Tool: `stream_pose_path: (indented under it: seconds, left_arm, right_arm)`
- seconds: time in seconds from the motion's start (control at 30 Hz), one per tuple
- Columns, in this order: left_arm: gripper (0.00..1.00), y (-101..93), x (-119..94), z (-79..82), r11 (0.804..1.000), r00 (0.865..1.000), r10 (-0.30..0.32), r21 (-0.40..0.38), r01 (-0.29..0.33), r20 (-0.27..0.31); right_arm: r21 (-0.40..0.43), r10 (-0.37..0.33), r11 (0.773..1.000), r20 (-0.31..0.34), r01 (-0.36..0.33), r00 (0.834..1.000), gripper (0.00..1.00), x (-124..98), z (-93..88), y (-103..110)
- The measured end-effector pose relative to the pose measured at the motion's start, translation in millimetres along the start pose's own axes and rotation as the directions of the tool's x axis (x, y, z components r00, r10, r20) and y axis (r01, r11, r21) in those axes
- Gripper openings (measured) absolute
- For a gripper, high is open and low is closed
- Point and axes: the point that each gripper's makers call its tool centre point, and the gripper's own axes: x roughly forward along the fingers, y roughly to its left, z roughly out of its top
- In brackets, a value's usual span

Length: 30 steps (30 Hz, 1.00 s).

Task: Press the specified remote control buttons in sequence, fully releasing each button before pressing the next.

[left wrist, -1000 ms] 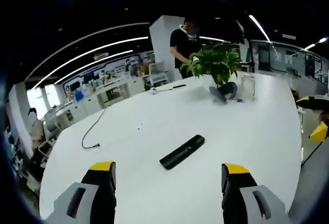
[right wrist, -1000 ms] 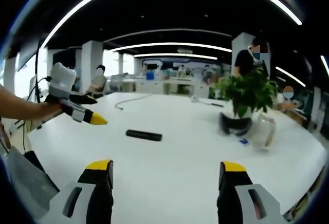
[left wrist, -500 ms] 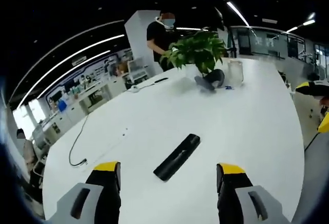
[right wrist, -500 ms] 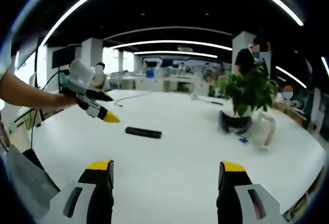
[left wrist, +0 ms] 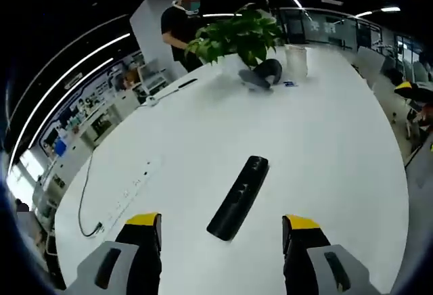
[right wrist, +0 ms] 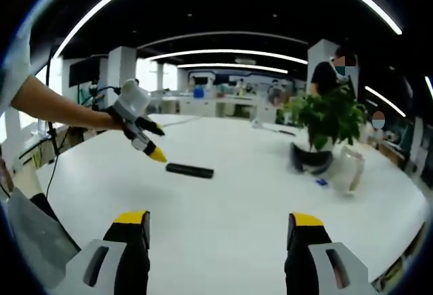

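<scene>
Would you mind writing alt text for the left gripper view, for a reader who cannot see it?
A black remote control lies diagonally on a large white table, just ahead of the left gripper, whose yellow-tipped jaws stand open above the table. At the far end are a potted plant and a clear container, with a person standing behind.

Left gripper (right wrist: 152,147) nearer the remote (right wrist: 189,170)

On the white counter (left wrist: 325,139), a leafy potted plant (left wrist: 238,34) stands at the far end with a clear container (left wrist: 295,60) just beside it, a dark cable (left wrist: 82,197) trails along the left edge, and a person in black (left wrist: 180,26) stands beyond.
</scene>
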Motion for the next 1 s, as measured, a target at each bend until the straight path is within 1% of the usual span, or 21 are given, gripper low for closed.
stream_pose_path:
  seconds: [0.1, 0.17, 0.23, 0.33, 0.4, 0.47, 0.53, 0.57, 0.67, 0.77, 0.93, 1.0]
  left_arm:
    - [0.74, -2.4, 7.0, -1.6, 0.999, 0.998, -0.054, -0.004, 0.054, -0.014]
    - [0.74, -6.2, 10.4, -6.9, 0.995, 0.994, -0.099, -0.005, 0.099, -0.052]
    - [0.73, -4.1, 16.3, -10.4, 0.991, 0.989, -0.128, 0.017, 0.130, -0.078]
    - [0.70, -1.1, 21.6, -12.3, 0.988, 0.984, -0.148, 0.025, 0.151, -0.099]
    - [0.68, -0.4, 25.4, -14.1, 0.984, 0.979, -0.170, 0.034, 0.175, -0.112]
    - [0.68, -5.5, 30.0, -17.3, 0.976, 0.968, -0.215, 0.019, 0.219, -0.127]
    - [0.66, -7.8, 34.3, -21.8, 0.972, 0.962, -0.227, 0.027, 0.234, -0.153]
    - [0.65, -9.6, 37.0, -25.9, 0.968, 0.956, -0.234, 0.047, 0.246, -0.179]
    - [0.61, -13.3, 43.6, -27.7, 0.962, 0.949, -0.243, 0.075, 0.262, -0.202]
    - [0.60, -15.9, 50.7, -30.2, 0.953, 0.936, -0.265, 0.086, 0.291, -0.231]
    - [0.58, -15.2, 59.8, -35.0, 0.942, 0.918, -0.280, 0.104, 0.319, -0.282]
    - [0.57, -13.5, 62.6, -35.5, 0.937, 0.914, -0.276, 0.127, 0.325, -0.297]
  right_arm:
    - [-0.006, 0.002, 1.000, -0.008, -0.003, 1.000, 0.82, 0.7, -1.6, 0.9]
    - [-0.009, -0.001, 1.000, -0.011, 0.001, 1.000, 0.82, 0.9, -2.1, 0.3]
    - [-0.007, -0.005, 1.000, -0.013, 0.004, 1.000, 0.82, 1.0, -2.3, -0.3]
    - [-0.006, -0.005, 1.000, -0.021, 0.005, 1.000, 0.82, 1.7, -3.6, -0.6]
    - [-0.010, -0.005, 1.000, -0.024, 0.005, 1.000, 0.82, 1.9, -4.0, -0.2]
    - [-0.017, -0.005, 1.000, -0.030, 0.005, 1.000, 0.82, 2.5, -5.2, 0.5]
    - [-0.020, -0.004, 1.000, -0.034, 0.004, 0.999, 0.81, 2.7, -6.0, 0.9]
    - [-0.022, -0.005, 1.000, -0.036, 0.004, 0.999, 0.81, 2.8, -6.4, 0.9]
    - [-0.024, -0.010, 1.000, -0.046, 0.008, 0.999, 0.81, 3.6, -7.9, 0.2]
    - [-0.024, -0.012, 1.000, -0.054, 0.011, 0.998, 0.81, 4.0, -9.3, -0.2]
    - [-0.032, -0.015, 0.999, -0.064, 0.013, 0.998, 0.81, 4.5, -11.2, -0.1]
    - [-0.033, -0.017, 0.999, -0.066, 0.015, 0.998, 0.81, 4.6, -11.6, -0.5]
